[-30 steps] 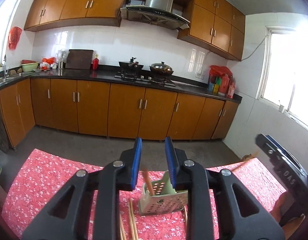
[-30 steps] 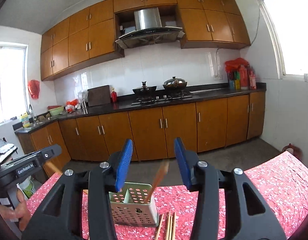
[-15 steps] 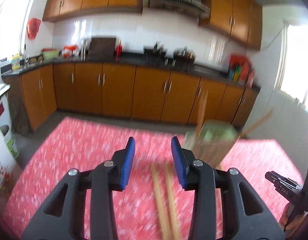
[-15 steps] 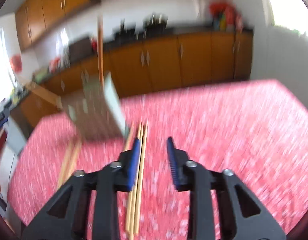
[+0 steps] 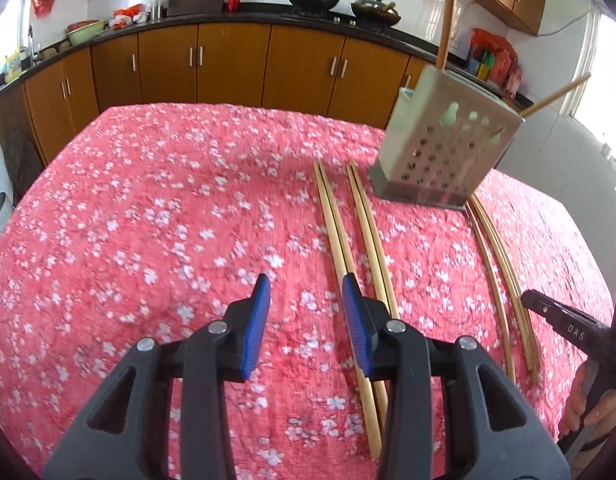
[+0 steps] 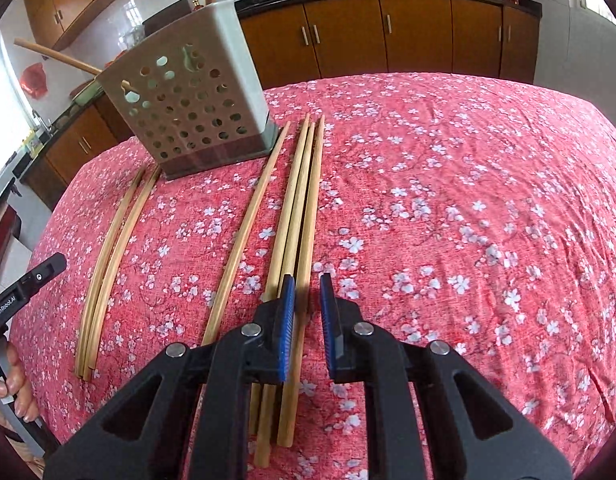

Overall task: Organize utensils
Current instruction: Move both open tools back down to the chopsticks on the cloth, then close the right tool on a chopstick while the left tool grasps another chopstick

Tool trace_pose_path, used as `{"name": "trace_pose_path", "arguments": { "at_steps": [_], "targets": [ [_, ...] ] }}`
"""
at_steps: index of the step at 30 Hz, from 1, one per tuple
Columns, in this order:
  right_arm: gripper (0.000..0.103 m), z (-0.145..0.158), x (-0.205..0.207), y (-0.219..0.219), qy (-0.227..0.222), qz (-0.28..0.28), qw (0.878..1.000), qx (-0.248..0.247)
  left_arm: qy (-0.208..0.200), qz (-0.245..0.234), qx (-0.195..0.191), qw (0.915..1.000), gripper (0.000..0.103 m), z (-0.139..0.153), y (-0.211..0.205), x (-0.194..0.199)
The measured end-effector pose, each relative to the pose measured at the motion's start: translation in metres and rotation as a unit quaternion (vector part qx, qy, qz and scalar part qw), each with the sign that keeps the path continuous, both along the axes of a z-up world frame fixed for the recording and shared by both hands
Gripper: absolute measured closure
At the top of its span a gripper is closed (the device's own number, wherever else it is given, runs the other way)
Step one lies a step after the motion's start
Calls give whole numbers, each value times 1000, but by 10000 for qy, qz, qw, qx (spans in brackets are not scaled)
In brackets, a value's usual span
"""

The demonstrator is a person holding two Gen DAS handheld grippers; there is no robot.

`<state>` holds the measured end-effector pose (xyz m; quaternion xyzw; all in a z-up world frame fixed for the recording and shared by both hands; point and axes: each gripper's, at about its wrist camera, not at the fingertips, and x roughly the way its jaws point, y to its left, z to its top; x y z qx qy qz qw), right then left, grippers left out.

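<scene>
Both grippers had been brought down from above the perforated holder (image 6: 187, 96) to the floral cloth (image 6: 448, 200). The right gripper (image 6: 308, 300) was closing over a loose chopstick bundle (image 6: 303, 208), pads not yet pressing. The left gripper (image 5: 303, 300) stood apart, empty, beside a chopstick pair (image 5: 332, 216). Pickup was judged imminent.
</scene>
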<state>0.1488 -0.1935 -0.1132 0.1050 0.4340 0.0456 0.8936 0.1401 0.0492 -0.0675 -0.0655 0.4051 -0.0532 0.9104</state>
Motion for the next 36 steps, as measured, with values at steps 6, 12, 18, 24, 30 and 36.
{"name": "trace_pose_path", "arguments": {
  "at_steps": [6, 12, 18, 24, 30, 36],
  "targets": [
    [95, 1, 2, -3, -44, -255, 9977, -627, 126, -141, -10, 9998, 66, -7, -7, 1],
    [96, -1, 8, -33, 21, -815, 9953, -522, 333, -391, -109, 9986, 82, -16, -14, 3],
    [95, -3, 9, -34, -17, -796, 9949, -612, 380, -554, -8, 9977, 86, -20, -25, 1],
    [95, 0, 7, -34, -40, -733, 9950, -683, 413, -478, 358, 9974, 92, -25, -30, 7],
    [95, -2, 3, -26, -62, -594, 9962, -634, 347, -412, 683, 9962, 93, -27, -37, 13],
    [95, -3, 5, -26, -113, -613, 9944, -853, 376, 71, 675, 9970, 95, -28, -9, 41]
  ]
}}
